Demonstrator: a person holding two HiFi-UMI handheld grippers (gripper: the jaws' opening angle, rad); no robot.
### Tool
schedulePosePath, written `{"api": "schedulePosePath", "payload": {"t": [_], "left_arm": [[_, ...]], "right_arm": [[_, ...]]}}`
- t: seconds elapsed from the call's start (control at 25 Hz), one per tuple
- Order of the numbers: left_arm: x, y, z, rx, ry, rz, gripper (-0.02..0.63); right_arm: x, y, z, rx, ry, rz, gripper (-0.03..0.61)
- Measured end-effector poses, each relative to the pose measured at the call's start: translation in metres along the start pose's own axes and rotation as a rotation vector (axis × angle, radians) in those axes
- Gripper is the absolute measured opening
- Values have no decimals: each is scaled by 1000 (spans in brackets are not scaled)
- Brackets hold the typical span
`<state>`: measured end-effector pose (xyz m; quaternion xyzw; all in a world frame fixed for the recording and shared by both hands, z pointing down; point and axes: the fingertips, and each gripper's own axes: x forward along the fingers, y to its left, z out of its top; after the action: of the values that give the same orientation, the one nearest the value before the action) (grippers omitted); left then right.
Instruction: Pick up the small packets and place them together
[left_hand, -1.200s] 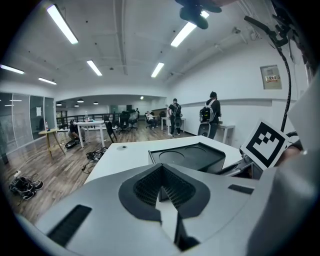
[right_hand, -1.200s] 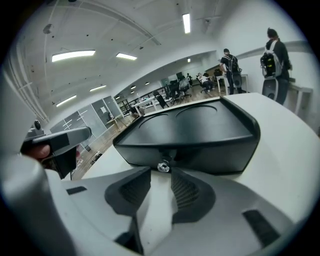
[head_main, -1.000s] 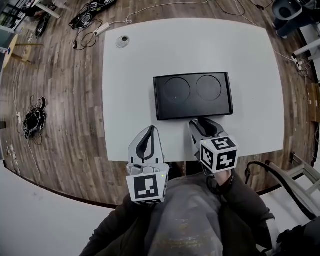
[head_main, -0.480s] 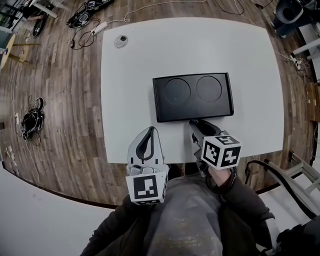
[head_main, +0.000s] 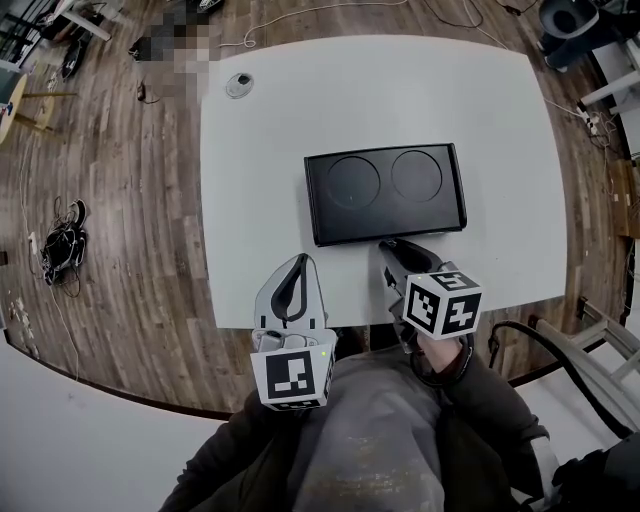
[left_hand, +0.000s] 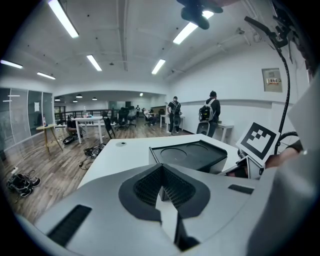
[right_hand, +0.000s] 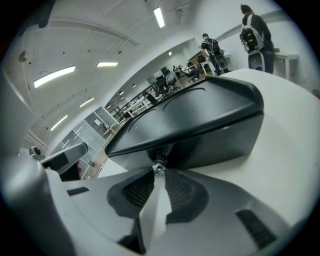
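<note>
No packet shows plainly on the table (head_main: 300, 150) — only a small shiny bit (right_hand: 159, 167), perhaps one, at the near edge of the black tray (head_main: 330, 225), pinched at the tips of the right tool (head_main: 392, 246), whose jaws have just been closing; the left tool (head_main: 300, 260) sits closed and empty, farther off

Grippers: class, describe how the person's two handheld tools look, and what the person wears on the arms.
The left gripper and right gripper have light grey moulded shells and black ribbed fingers. Each carries a white cube with black square markers. The sleeves are dark.

Black tray (head_main: 385, 190) amid bare table (head_main: 280, 120)
</note>
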<state>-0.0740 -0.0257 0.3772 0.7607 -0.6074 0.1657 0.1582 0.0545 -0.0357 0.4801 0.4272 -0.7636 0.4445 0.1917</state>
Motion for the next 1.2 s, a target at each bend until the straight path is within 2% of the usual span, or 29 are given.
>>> {"api": "schedulePosePath", "payload": {"t": [1.2], "left_arm": [[-53,-25,-19,37,-19,-23,-2]], "right_arm": [[-41,14,-70,3,-18,15,72]]}}
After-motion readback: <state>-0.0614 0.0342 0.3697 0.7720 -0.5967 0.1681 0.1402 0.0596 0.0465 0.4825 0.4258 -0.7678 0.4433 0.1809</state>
